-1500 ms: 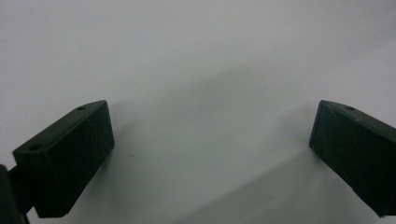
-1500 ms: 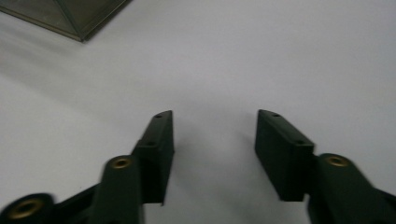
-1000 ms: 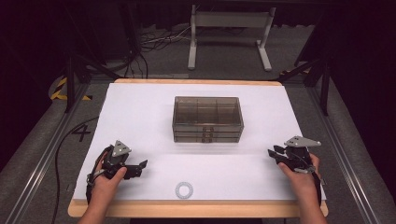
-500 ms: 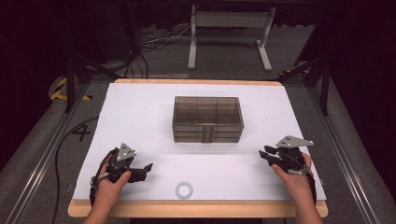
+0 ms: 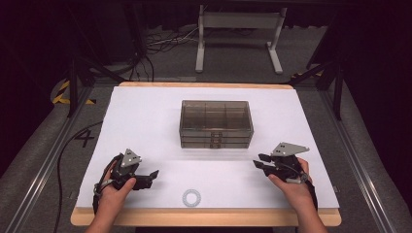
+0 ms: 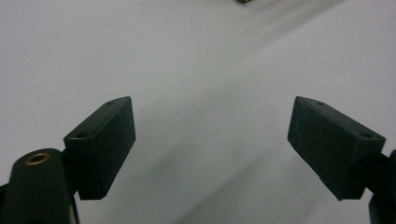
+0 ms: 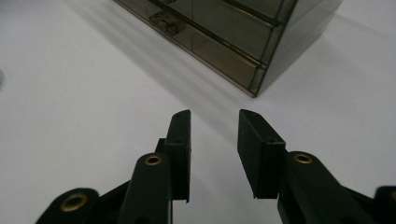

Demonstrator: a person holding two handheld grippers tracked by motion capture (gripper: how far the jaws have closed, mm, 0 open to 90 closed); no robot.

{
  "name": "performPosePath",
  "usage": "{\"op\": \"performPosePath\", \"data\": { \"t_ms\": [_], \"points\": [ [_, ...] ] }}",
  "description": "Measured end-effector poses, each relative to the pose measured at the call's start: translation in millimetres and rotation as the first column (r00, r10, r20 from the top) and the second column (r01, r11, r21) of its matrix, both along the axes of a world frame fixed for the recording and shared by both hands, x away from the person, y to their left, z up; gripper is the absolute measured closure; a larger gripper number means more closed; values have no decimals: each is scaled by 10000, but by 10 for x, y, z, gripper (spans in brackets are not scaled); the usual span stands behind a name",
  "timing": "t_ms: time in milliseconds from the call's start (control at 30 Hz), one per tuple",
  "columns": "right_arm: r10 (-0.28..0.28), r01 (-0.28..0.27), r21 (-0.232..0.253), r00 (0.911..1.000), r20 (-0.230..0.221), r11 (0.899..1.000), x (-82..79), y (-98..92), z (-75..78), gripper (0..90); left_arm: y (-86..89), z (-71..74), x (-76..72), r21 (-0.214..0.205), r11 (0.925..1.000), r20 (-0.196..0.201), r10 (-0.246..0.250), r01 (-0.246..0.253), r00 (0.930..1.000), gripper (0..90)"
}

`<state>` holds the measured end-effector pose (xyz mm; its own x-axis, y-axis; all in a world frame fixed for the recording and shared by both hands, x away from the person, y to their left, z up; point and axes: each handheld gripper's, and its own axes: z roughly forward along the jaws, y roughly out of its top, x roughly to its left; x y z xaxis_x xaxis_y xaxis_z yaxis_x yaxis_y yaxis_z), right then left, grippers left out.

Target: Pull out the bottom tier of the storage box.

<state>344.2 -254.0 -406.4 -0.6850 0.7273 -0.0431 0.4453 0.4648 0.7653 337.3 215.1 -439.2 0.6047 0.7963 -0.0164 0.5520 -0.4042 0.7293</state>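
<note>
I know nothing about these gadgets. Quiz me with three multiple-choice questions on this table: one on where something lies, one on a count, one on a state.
1. Where does the small ring lie?
A. On top of the drawer box
B. Near the table's front edge, between the two hands
C. Inside a drawer

2. How many drawer fronts does the smoky drawer box show?
A. One
B. Three
C. Six

3. How are the jaws of the left hand-held gripper?
A. Open, nothing between
B. Shut on the ring
C. Shut on a drawer handle

Answers: 1 B, it sits on bare white surface; 2 B, three stacked fronts; 3 A, white table shows between them.
</note>
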Motion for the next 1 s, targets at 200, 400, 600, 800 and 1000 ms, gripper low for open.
{"op": "performPosePath", "data": {
  "t_ms": [200, 400, 600, 800, 1000],
  "points": [
    [414, -413, 175, 9991, -29, 9990, -15, 133, 10, 661, 2, 1, 4, 31, 10000, 13, -43, 43, 10000, 159],
    [730, -729, 180, 9973, -68, 9972, -13, 264, 0, 659, -5, 4, -4, -35, 10000, -13, -36, 36, 10000, 159],
    [1064, -1062, 179, 9942, -133, 9942, 18, 433, -36, 657, -11, 7, -1, -117, 9999, -36, -71, 71, 10000, 159],
    [1449, -1448, 73, 9894, -91, 9894, 49, 591, -55, 652, -49, -20, 12, 124, 9995, -95, -303, 304, 9995, 160],
    [1715, -1714, 73, 9850, -206, 9852, 101, 743, -120, 651, -6, -44, 17, 199, 9995, -156, -250, 253, 9996, 160]
  ]
}}
